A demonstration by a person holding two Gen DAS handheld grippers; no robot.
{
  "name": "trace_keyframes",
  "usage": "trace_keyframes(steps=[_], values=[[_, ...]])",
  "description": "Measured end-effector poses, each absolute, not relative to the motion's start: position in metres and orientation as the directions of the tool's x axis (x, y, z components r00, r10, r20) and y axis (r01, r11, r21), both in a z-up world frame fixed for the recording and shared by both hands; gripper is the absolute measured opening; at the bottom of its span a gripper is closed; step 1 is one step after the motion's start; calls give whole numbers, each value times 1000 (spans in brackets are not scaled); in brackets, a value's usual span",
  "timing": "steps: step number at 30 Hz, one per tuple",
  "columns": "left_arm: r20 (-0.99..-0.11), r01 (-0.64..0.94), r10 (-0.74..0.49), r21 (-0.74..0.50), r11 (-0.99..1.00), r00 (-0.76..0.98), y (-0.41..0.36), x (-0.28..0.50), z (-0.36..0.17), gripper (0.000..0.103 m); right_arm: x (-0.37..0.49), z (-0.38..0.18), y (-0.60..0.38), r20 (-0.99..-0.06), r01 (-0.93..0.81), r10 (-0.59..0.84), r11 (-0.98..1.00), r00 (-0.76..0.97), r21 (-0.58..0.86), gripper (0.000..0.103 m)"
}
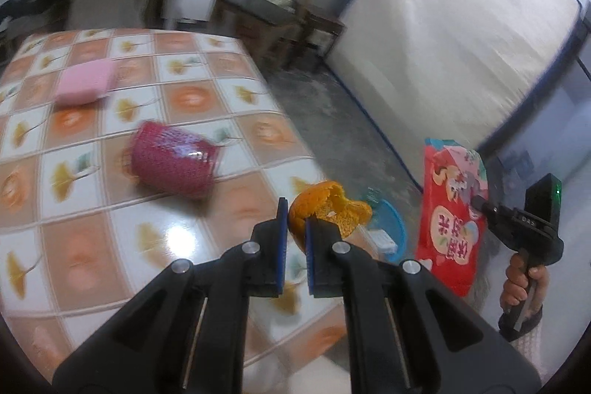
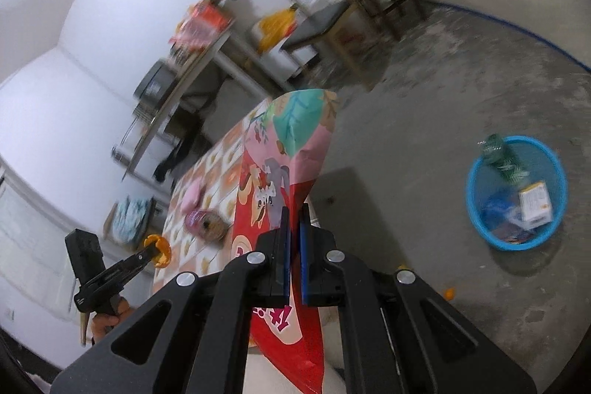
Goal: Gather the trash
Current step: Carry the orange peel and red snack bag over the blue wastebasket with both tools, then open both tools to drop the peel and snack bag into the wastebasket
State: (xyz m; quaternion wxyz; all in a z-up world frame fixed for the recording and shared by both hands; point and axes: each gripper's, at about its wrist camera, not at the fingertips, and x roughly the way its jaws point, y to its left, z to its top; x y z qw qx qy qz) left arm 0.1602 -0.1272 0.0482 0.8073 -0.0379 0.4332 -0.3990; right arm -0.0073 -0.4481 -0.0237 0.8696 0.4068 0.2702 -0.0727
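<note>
Your left claw (image 1: 295,228) pinched the orange peel (image 1: 328,209) at lower centre, past the surface (image 1: 110,172) edge. Your right claw (image 2: 294,228) pinched the red wrapper (image 2: 277,180) at centre; the blue bin (image 2: 517,191) sat right, on the floor.

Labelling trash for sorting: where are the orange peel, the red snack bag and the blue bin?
orange peel (image 1: 328,209): left wrist view, its torn inner side.
red snack bag (image 2: 273,180): right wrist view, its printed front.
blue bin (image 2: 476,209): right wrist view, its left rim.
</note>
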Motion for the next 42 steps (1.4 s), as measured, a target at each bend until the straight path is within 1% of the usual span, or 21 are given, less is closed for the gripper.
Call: trace_keyframes(steps=[4,8,11,15,20,24,31,36,37,38,39,40,41,42], values=[[-689,668,-696,-423,612,201,-187,155,43,7,-49,-35,-480,-541,434,-8,608,841,665,4],[-715,712,-689,-421,562,121,-250,149,34,7,-94,-53,-513,-567,526,-103,537,817,660,4],[-746,737,-663,-412,535,65,-301,145,21,7,-124,-70,-536,-578,571,-153,479,802,667,4],[-801,753,-598,-392,528,2,-372,141,-10,7,-152,-101,-566,-595,619,-200,401,778,675,4],[-868,763,-492,-365,534,-71,-457,132,-62,7,-163,-146,-600,-626,656,-207,327,752,680,4],[-901,751,-415,-361,552,-128,-506,128,-105,7,-158,-186,-625,-652,679,-195,272,733,682,4],[-946,730,-268,-311,609,-180,-568,133,-186,7,-128,-249,-669,-707,729,-180,194,684,656,4],[-961,745,-211,-274,609,-181,-595,132,-215,8,-101,-281,-696,-732,753,-178,167,658,636,6],[-963,748,-201,-265,609,-177,-600,132,-221,13,-94,-289,-701,-733,753,-172,167,658,637,9],[-963,745,-200,-265,612,-179,-604,133,-225,25,-89,-295,-703,-736,754,-164,163,657,637,12],[-963,742,-201,-265,616,-177,-605,135,-226,34,-80,-306,-708,-747,762,-151,161,648,628,16],[-967,742,-199,-252,622,-161,-604,135,-225,45,-73,-315,-713,-757,768,-136,166,639,619,22],[-967,742,-204,-248,623,-152,-605,135,-223,46,-68,-322,-715,-769,778,-126,169,626,606,36],[-963,741,-219,-261,619,-157,-605,136,-220,46,-63,-331,-718,-787,794,-122,170,605,584,43]])
